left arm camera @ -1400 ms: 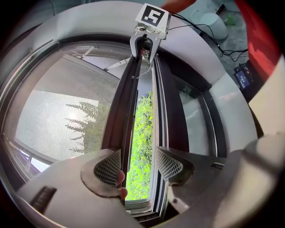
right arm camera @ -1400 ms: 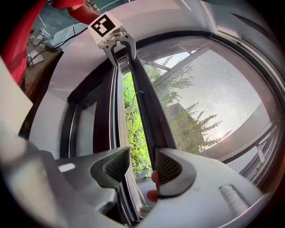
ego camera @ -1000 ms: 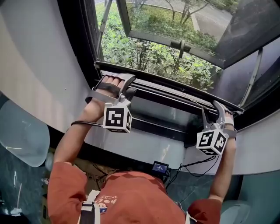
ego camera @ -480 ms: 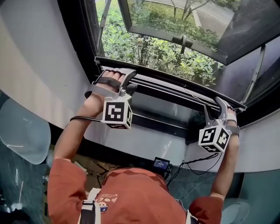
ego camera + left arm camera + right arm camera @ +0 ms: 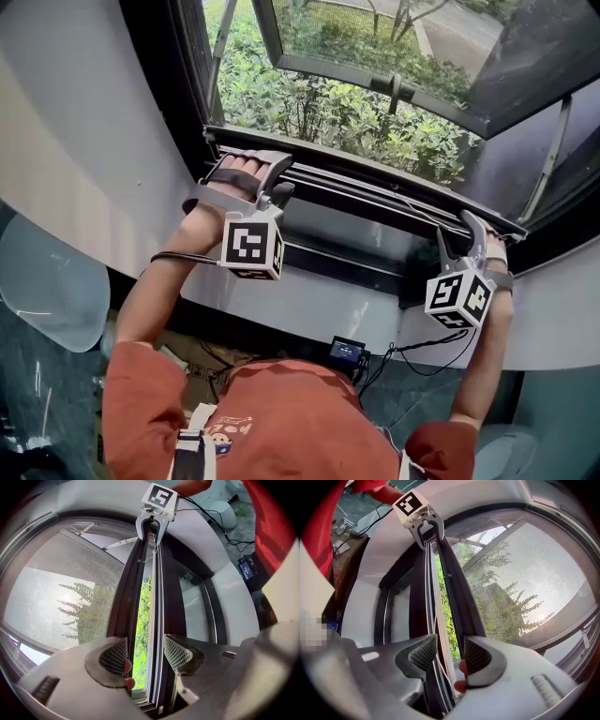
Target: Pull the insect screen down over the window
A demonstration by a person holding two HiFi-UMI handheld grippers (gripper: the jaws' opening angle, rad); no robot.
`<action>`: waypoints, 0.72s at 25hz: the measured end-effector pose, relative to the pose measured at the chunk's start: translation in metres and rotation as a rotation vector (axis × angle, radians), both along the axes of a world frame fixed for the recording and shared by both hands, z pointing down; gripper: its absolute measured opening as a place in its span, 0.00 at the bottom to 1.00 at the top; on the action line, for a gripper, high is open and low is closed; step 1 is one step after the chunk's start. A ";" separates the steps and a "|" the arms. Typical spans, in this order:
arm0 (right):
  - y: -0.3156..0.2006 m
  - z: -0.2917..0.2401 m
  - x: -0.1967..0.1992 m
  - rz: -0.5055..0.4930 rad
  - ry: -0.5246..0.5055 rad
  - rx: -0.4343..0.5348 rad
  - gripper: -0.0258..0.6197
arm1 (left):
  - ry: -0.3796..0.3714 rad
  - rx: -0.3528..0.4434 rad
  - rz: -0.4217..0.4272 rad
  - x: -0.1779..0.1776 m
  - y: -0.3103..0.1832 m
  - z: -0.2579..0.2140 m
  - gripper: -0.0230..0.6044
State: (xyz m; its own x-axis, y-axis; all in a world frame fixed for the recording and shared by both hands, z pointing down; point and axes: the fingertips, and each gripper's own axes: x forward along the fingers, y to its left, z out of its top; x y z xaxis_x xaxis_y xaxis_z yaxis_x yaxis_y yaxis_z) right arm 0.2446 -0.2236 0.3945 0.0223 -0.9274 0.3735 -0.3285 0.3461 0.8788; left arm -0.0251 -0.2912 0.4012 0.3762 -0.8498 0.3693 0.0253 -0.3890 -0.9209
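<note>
left gripper (image 5: 144,656) is straddling the pull bar (image 5: 375,192) of the insect screen (image 5: 56,597), its jaws standing well apart and clamping nothing. right gripper (image 5: 450,656) is doing likewise at the bar's far end, its gap narrower. the bar is lying just above the window sill (image 5: 309,309), with a thin green slit showing beside it. the bar is looking stiff and light and the mesh soft and tearable, so pressing on the bar at both ends is seeming wisest. counting: one screen, one bar, two grippers.
</note>
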 end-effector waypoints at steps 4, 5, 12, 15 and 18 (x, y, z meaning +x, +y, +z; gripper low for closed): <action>0.000 0.005 0.000 0.006 0.015 -0.018 0.33 | -0.014 -0.006 -0.001 -0.001 0.000 0.005 0.40; 0.000 0.007 0.000 0.006 0.016 -0.020 0.33 | -0.016 -0.007 -0.001 -0.001 0.000 0.007 0.40; 0.001 0.021 0.000 0.007 -0.006 -0.054 0.33 | -0.036 -0.040 -0.004 -0.001 0.001 0.023 0.40; 0.002 0.032 -0.001 -0.002 -0.028 -0.062 0.33 | -0.029 -0.062 0.003 -0.001 0.001 0.034 0.40; 0.002 0.038 -0.001 0.001 -0.033 -0.079 0.33 | -0.051 -0.066 -0.006 -0.002 0.002 0.039 0.40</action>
State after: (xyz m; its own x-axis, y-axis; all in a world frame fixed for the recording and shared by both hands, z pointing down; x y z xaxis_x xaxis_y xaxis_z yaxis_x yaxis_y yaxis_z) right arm 0.2439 -0.2216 0.4324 0.0094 -0.8949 0.4462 -0.3572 0.4138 0.8374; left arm -0.0273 -0.2895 0.4400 0.3507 -0.8251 0.4429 0.0690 -0.4489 -0.8909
